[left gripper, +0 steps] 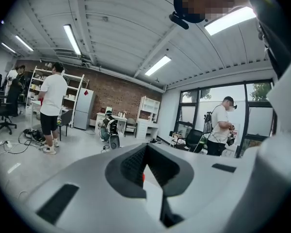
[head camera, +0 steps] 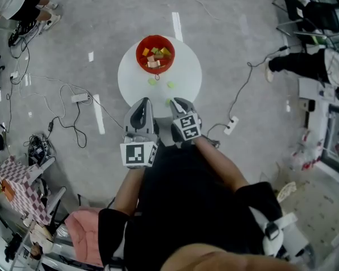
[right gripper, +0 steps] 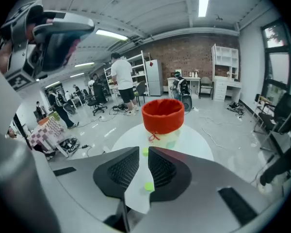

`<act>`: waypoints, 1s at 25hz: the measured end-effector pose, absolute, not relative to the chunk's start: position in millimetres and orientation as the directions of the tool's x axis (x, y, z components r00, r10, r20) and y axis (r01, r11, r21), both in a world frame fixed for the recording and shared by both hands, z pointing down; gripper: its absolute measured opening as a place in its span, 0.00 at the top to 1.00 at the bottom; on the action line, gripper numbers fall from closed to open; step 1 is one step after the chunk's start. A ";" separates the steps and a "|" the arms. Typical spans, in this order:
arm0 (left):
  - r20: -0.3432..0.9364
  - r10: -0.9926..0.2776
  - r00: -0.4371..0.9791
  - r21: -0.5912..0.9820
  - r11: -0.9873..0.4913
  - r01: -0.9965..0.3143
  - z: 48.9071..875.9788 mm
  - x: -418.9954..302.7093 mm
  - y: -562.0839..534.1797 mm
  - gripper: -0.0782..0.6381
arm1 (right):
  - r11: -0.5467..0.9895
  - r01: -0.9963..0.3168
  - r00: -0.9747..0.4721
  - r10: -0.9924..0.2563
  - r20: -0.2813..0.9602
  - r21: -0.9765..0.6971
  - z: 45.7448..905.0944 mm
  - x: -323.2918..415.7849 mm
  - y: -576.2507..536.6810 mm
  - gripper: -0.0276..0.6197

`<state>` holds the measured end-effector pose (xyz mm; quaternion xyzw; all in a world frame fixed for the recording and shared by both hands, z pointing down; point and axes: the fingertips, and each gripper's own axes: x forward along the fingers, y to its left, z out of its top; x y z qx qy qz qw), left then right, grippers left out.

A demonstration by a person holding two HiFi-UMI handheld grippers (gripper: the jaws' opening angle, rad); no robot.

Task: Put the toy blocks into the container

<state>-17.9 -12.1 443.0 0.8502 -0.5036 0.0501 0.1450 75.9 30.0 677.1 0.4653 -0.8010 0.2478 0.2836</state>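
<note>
Head view: left gripper [head camera: 142, 103] and right gripper [head camera: 178, 101] side by side at the white table's [head camera: 186, 66] near rim; red container [head camera: 155, 54] holding toy blocks sits well beyond the fingertips, with loose green blocks [head camera: 152, 82] between.
Left gripper view: fingers meet at the tips, nothing held.
Right gripper view: fingers a narrow slit apart, empty; one green block [right gripper: 149, 186] on the table shows through the slit; container straight ahead.

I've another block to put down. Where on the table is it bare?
The table is bare on its left and right flanks, beside the container. The middle strip is crowded: green blocks lie between the container and the right gripper at the near edge.
</note>
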 end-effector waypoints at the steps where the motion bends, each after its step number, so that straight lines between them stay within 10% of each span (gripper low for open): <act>1: 0.230 -0.839 0.494 0.202 -0.455 -0.867 442.9 -18.8 -16.3 0.90 | 0.439 -0.888 -0.397 -0.587 0.706 -0.135 687.5 74.2 31.0 0.89; 25: 0.290 -0.799 0.526 0.300 -0.446 -0.843 475.1 -32.0 -37.2 0.90 | 0.403 -0.904 -0.207 -0.120 0.971 -0.143 866.5 76.8 68.8 0.72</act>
